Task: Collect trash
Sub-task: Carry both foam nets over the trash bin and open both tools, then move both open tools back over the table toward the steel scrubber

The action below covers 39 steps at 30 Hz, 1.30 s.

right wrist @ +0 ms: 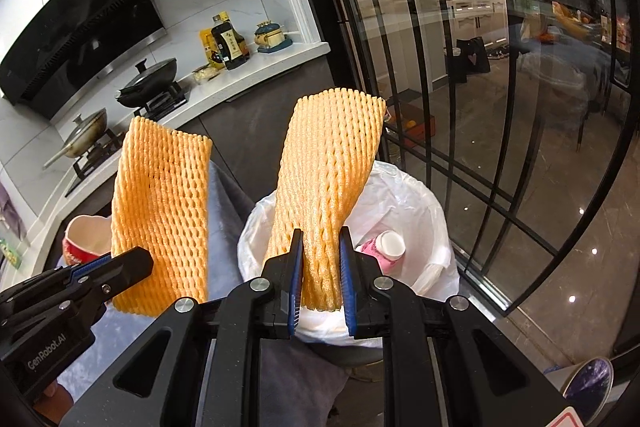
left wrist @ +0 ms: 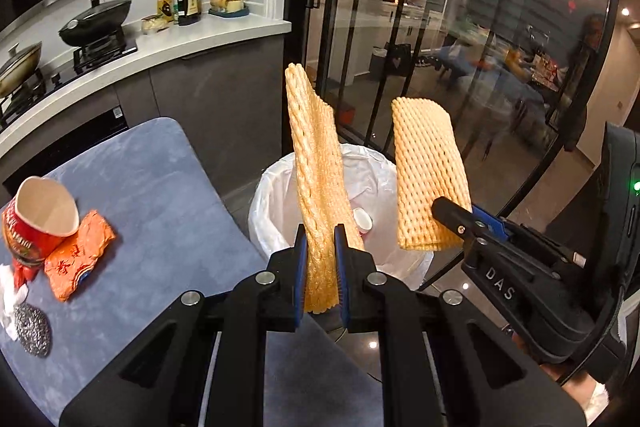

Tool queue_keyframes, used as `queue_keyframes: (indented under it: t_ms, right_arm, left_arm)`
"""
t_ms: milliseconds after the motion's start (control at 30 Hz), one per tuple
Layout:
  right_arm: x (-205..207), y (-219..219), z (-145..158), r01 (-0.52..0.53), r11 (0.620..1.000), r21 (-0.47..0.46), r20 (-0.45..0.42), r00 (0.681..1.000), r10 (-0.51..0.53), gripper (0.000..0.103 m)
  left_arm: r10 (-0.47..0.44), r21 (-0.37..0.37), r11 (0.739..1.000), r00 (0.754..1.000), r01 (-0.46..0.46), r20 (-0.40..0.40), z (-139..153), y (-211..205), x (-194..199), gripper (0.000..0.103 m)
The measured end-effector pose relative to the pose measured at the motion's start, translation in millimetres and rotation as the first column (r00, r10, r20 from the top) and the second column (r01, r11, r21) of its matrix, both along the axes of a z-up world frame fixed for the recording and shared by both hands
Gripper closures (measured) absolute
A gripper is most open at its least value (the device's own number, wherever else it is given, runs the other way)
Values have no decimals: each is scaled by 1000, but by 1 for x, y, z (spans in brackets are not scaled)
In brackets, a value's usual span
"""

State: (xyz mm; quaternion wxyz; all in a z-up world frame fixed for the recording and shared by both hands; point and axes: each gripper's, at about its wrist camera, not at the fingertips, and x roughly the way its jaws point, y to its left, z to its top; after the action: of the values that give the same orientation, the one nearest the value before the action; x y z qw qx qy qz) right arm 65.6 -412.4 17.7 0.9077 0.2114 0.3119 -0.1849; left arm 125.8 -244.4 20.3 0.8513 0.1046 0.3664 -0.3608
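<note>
the left gripper (left wrist: 320, 259) pinches one orange foam net (left wrist: 316, 187) upright over the white-lined trash bin (left wrist: 264, 195). the right gripper (right wrist: 322, 267) clamps a second foam net (right wrist: 328, 179) above the same bin, where a pink cup (right wrist: 386, 247) lies. a red paper cup (left wrist: 36, 215), orange wrapper (left wrist: 78, 255) and what looks like a steel scourer (left wrist: 34, 327) sit on the blue cloth (left wrist: 160, 195).
</note>
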Motion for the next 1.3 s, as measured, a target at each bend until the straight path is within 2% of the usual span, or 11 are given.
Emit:
queue_keyframes:
  t_ms: [333, 500, 567, 633, 700, 767, 833, 1033, 1233, 1300]
  right_arm:
    - [12, -25, -14, -2, 1000, 16, -44, 999, 3, 87]
    - [21, -36, -28, -6, 999, 41, -80, 997, 9, 86]
    - [27, -38, -32, -9, 999, 47, -96, 995, 14, 82]
    - [30, -38, -34, -10, 999, 43, -103, 995, 15, 80]
    - [34, -39, -37, -4, 999, 35, -111, 994, 8, 73]
    - [35, -39, -39, 7, 1000, 24, -107, 994, -4, 62]
    - [35, -39, -38, 13, 1000, 19, -99, 995, -11, 57]
    - [35, -32, -29, 16, 1000, -11, -77, 997, -17, 52]
    - [31, -22, -14, 2, 1000, -21, -40, 999, -2, 49]
    - [29, -17, -9, -6, 1000, -30, -27, 1000, 5, 48]
  left_arm:
    - [-25, 30, 999, 999, 26, -26, -18, -28, 13, 90]
    - [-46, 28, 998, 995, 49, -83, -32, -39, 26, 90]
    - [-49, 32, 998, 994, 53, -98, -38, -42, 32, 89]
    - [-61, 30, 997, 993, 64, -99, -41, -44, 35, 84]
    - [-52, 43, 997, 994, 56, -100, -45, -46, 39, 73]
    - [-46, 45, 998, 995, 50, -94, -46, -45, 40, 65]
    - [-34, 45, 998, 996, 38, -81, -45, -43, 40, 57]
    - [13, 31, 999, 997, -11, -73, -40, -30, 44, 54]
    - [75, 6, 997, 996, -75, -48, -30, -7, 48, 46]
    - [102, -3, 995, 994, -102, -45, -26, 4, 49, 40]
